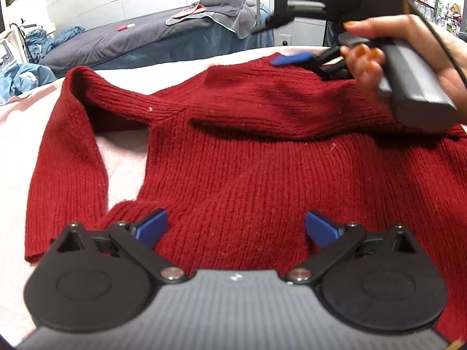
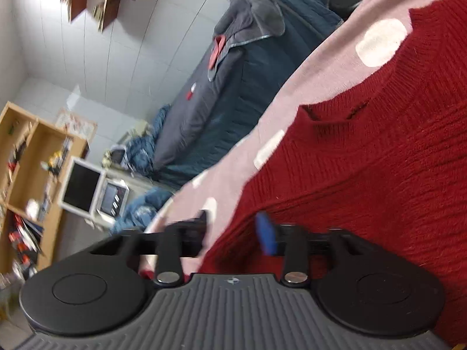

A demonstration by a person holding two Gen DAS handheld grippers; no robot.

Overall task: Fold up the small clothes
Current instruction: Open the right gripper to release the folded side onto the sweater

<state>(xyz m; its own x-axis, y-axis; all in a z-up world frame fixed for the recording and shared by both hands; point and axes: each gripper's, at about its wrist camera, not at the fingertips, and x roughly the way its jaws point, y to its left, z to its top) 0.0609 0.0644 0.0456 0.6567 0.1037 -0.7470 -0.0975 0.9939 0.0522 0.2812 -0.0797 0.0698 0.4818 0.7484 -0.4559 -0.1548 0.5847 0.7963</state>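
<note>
A red ribbed sweater (image 1: 233,151) lies spread on a pink bedcover (image 1: 17,145) directly ahead of the left gripper (image 1: 236,229). That gripper's blue pads (image 1: 153,227) stand wide apart, low over the sweater's near edge, with knit showing between them and nothing pinched. To its left a sleeve (image 1: 64,157) runs from the shoulder back toward the gripper; farther ahead, a fold of the knit crosses the body.

Beyond that fold, ahead and to the right, a hand (image 1: 408,52) with orange-painted nails holds the right gripper (image 1: 294,58), its blue pad resting at the sweater's far edge. In its own view the right gripper (image 2: 236,230) is tilted and blurred; its fingers sit apart, one dark tip over the pink cover, the blue one over the red knit, the sweater's edge (image 2: 233,233) running between them. Whether they have closed on cloth I cannot tell.

No writing is readable; a small pale mark on each gripper's grey body is too small to make out.

Only the right view shows the cover's white dots (image 2: 379,42), a wooden shelf (image 2: 32,157) and a monitor (image 2: 81,186). Both show a dark grey bed (image 1: 116,40). Only the left view shows the whole sleeve and the hand.
</note>
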